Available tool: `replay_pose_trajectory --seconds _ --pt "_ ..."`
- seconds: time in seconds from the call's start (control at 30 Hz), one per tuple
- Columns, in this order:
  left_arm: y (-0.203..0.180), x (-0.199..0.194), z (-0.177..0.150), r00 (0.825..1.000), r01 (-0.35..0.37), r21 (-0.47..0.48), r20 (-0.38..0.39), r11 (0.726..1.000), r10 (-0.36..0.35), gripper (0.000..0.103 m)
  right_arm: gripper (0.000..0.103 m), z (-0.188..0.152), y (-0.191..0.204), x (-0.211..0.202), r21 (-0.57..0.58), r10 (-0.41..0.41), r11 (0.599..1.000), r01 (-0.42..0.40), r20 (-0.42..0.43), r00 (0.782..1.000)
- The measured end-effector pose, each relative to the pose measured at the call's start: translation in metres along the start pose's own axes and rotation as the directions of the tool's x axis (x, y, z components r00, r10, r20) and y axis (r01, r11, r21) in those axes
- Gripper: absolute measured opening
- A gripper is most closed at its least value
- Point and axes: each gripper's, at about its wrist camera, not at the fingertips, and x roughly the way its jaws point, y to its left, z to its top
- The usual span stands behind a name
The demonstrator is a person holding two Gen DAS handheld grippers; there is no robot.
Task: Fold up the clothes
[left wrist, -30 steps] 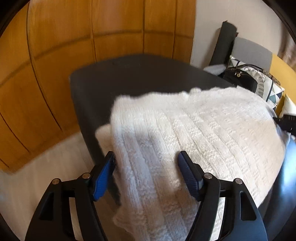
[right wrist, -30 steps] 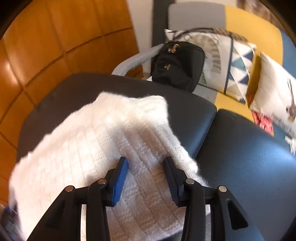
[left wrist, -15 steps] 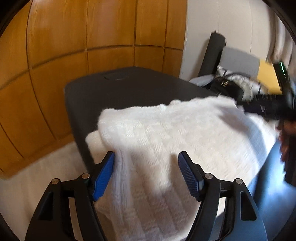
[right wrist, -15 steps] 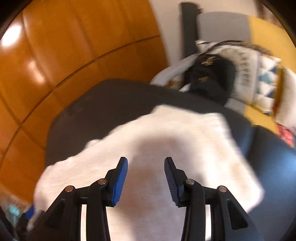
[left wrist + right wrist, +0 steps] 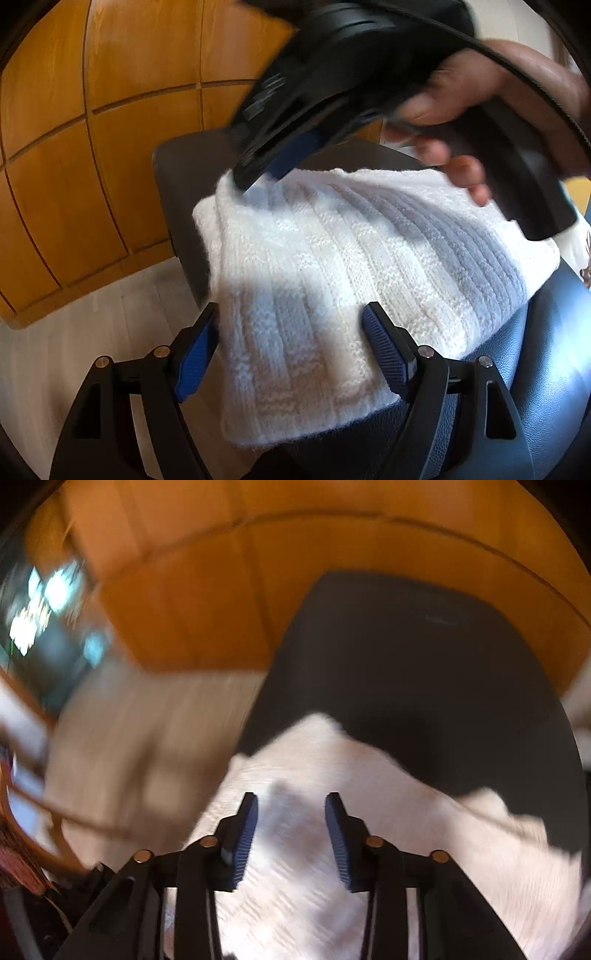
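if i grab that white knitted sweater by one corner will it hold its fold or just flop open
Probably flop: the sweater is thick, soft knit that sags over the edge of the dark padded table. It looks bulky but likely light. The fuzzy ribbed surface should grip the left gripper pads well rather than slip.

A wall of glossy orange-brown wooden panels (image 5: 110,122), split by thin dark grooves into rectangles, fills the back of the left wrist view and curves across the top of the right wrist view. Below it runs a pale, whitish plank floor (image 5: 92,317), meeting the panels along a low wooden edge. A dark grey padded surface with rounded corners (image 5: 424,657) stands in front of the panelling; nearer the left camera its covering looks like blue-grey grained leather (image 5: 546,369) catching a sheen of daylight. Sunlight falls in bright patches. At the far left of the blurred right wrist view, bright white-blue light spots (image 5: 48,594) glare.
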Motion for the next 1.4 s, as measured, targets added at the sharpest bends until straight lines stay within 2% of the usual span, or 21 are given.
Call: replay_pose_trajectory --seconds 0.07,0.17,0.33,0.47,0.57,0.7,0.77,0.83,0.93,0.97,1.07,1.2,1.3,1.4 --pt "0.001 0.000 -0.002 1.000 0.007 -0.012 -0.001 1.000 -0.007 0.082 0.033 0.007 0.020 0.023 -0.089 -0.025 0.996 0.019 -0.063 0.998" --pt "0.002 0.001 -0.004 1.000 0.017 -0.031 -0.002 0.999 -0.017 0.082 0.034 0.013 0.032 0.045 -0.120 -0.066 0.991 0.056 -0.083 0.994" --pt "0.003 0.002 -0.008 0.999 0.034 -0.061 -0.003 0.998 -0.035 0.082 0.036 0.012 0.011 0.041 0.038 -0.003 0.999 0.004 -0.023 1.000" --pt "0.007 -0.014 -0.015 0.995 0.098 -0.078 -0.019 0.992 -0.100 0.082 0.036 0.002 0.006 0.007 0.170 -0.009 0.985 -0.012 0.121 0.993" --pt "0.000 -0.025 -0.015 0.990 0.142 -0.023 -0.010 0.990 -0.143 0.082 0.036 -0.020 -0.002 -0.030 0.243 -0.089 0.970 0.030 0.238 0.967" --pt "0.003 -0.041 -0.004 0.983 0.178 -0.012 0.038 0.984 -0.178 0.082 0.037 -0.062 -0.007 -0.068 0.311 -0.273 0.932 0.188 0.258 0.927" --pt "0.011 -0.047 0.008 0.980 0.183 -0.026 0.088 0.983 -0.180 0.082 0.037 -0.088 -0.012 -0.079 0.371 -0.356 0.892 0.257 0.229 0.906" --pt "0.019 -0.050 0.020 0.977 0.168 -0.037 0.138 0.985 -0.161 0.082 0.037 -0.115 -0.021 -0.089 0.446 -0.438 0.836 0.321 0.190 0.879" --pt "0.023 -0.046 0.036 0.976 0.166 -0.065 0.154 0.984 -0.155 0.082 0.037 -0.157 -0.045 -0.103 0.602 -0.551 0.701 0.383 0.116 0.826" --pt "0.023 -0.041 0.042 0.976 0.171 -0.069 0.147 0.983 -0.160 0.082 0.037 -0.171 -0.056 -0.108 0.645 -0.567 0.662 0.380 0.101 0.817" --pt "0.011 -0.016 0.060 0.981 0.174 -0.027 0.088 0.984 -0.171 0.082 0.037 -0.209 -0.084 -0.121 0.759 -0.601 0.553 0.342 0.080 0.795" --pt "-0.014 0.016 0.066 0.992 0.122 0.084 -0.023 0.989 -0.120 0.082 0.037 -0.241 -0.111 -0.135 0.854 -0.637 0.427 0.299 0.049 0.769" --pt "-0.023 0.040 0.062 0.993 0.076 0.152 -0.099 0.985 -0.062 0.082 0.037 -0.259 -0.133 -0.140 0.892 -0.637 0.369 0.261 0.038 0.770" --pt "-0.023 0.042 0.051 0.996 0.084 0.181 -0.050 0.980 -0.076 0.085 0.038 -0.270 -0.153 -0.134 0.898 -0.642 0.319 0.303 -0.030 0.766"
